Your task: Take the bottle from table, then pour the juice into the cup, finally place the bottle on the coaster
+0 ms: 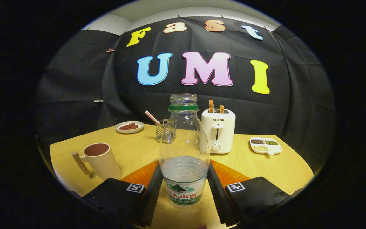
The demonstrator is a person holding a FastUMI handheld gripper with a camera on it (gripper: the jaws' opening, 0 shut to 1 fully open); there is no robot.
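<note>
- The bottle (184, 149) stands upright between the two fingers (152, 190) of the hand-held gripper (184, 194), its base apparently on the worktop (132, 152); I judge the take is at the grasp, with no lift to be seen.
- Both fingers lie right against the bottle's lower sides, by the label; they seem to touch it, though whether they press is hard to tell, so the grip is closing or just closed.
- The cup (102, 160), pale with a side handle, stands to the left of the fingers, near but apart from the bottle; its inside looks dark reddish-brown, and I cannot tell if that is liquid or the lining.
- Pouring is probably still to come: the bottle is untilted and holds clear liquid low down, under half full.
- An orange mat (226, 173), likely the coaster, lies under and behind the bottle, showing on both sides between the fingers; the final placing is left to do.
- The bottle is clear plastic, uncapped, with a green neck ring, droplets on its inner wall and a green-and-white label.
</note>
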